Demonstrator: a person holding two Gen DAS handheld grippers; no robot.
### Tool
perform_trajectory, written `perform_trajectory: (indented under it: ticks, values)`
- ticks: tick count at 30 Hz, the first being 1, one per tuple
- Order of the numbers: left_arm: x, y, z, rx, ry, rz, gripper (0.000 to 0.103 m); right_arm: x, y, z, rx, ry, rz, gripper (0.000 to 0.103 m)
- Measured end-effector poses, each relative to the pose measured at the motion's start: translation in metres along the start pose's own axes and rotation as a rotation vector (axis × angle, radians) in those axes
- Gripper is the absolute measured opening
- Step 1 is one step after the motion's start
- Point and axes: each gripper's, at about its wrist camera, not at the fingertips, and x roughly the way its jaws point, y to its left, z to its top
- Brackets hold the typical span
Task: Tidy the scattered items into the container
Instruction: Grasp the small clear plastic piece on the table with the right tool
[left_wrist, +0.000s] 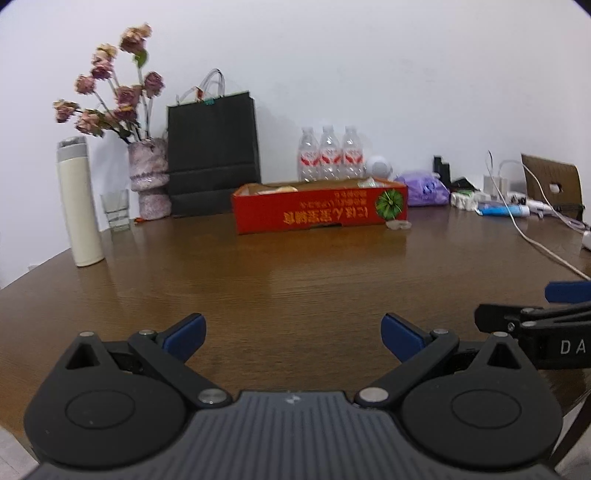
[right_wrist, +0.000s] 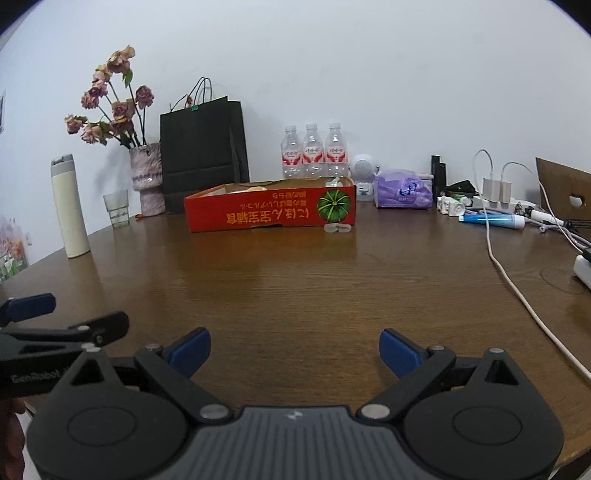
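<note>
A shallow red cardboard box (left_wrist: 320, 212) (right_wrist: 271, 213) with a melon print stands mid-table, some pale items lying inside it. A small clear plastic piece (left_wrist: 398, 225) (right_wrist: 337, 228) lies on the table against the box's front right corner. My left gripper (left_wrist: 293, 338) is open and empty, low over the near table edge. My right gripper (right_wrist: 294, 352) is open and empty, level beside it. Each gripper's side shows in the other's view, the right one at the right edge (left_wrist: 535, 317) and the left one at the left edge (right_wrist: 55, 325).
On the brown wooden table (right_wrist: 295, 280): a white flask (right_wrist: 70, 206), a glass (right_wrist: 116, 208), a vase of dried roses (right_wrist: 147, 177), a black paper bag (right_wrist: 203, 151), three water bottles (right_wrist: 314, 151), a purple tissue pack (right_wrist: 402, 190), a blue tube (right_wrist: 491, 219), chargers with a white cable (right_wrist: 517, 291).
</note>
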Motion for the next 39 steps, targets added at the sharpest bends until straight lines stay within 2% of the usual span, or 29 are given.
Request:
perform_trajectory:
  ticks: [6,11,18,21,24,27,30,32,33,34,36,39]
  values:
    - [0.027,0.003,0.026,-0.003,0.043,-0.026,0.103,0.026,-0.004,0.031,-0.034,0.044,-0.01,0.098]
    - [0.069,0.007,0.052,-0.026,0.098,-0.042,0.103,0.065,-0.017,0.063,-0.025,0.104,-0.01,0.098]
    - [0.149,0.014,0.096,-0.06,0.211,-0.065,0.103,0.144,-0.036,0.113,-0.102,0.133,0.01,0.092]
    - [0.183,0.019,0.109,-0.087,0.232,-0.057,0.103,0.183,-0.046,0.129,-0.082,0.145,0.018,0.091]
    - [0.213,0.023,0.119,-0.106,0.247,-0.039,0.103,0.223,-0.054,0.142,-0.036,0.183,0.019,0.087]
    - [0.235,0.024,0.125,-0.106,0.264,-0.026,0.103,0.26,-0.059,0.147,-0.017,0.225,0.01,0.072]
    - [0.248,0.027,0.127,-0.105,0.261,-0.019,0.103,0.287,-0.063,0.148,0.005,0.258,-0.018,0.066]
    - [0.254,0.03,0.127,-0.118,0.264,-0.01,0.103,0.297,-0.061,0.147,-0.026,0.249,-0.058,0.058]
    - [0.257,0.032,0.126,-0.125,0.268,-0.007,0.103,0.299,-0.062,0.147,-0.027,0.242,-0.068,0.052]
    - [0.26,0.033,0.126,-0.132,0.271,-0.003,0.103,0.299,-0.064,0.147,-0.015,0.233,-0.067,0.037]
    - [0.264,0.035,0.124,-0.136,0.274,0.006,0.103,0.298,-0.067,0.147,-0.003,0.222,-0.051,0.03]
    - [0.265,0.034,0.121,-0.134,0.282,0.012,0.103,0.295,-0.062,0.149,-0.052,0.201,-0.061,0.004]
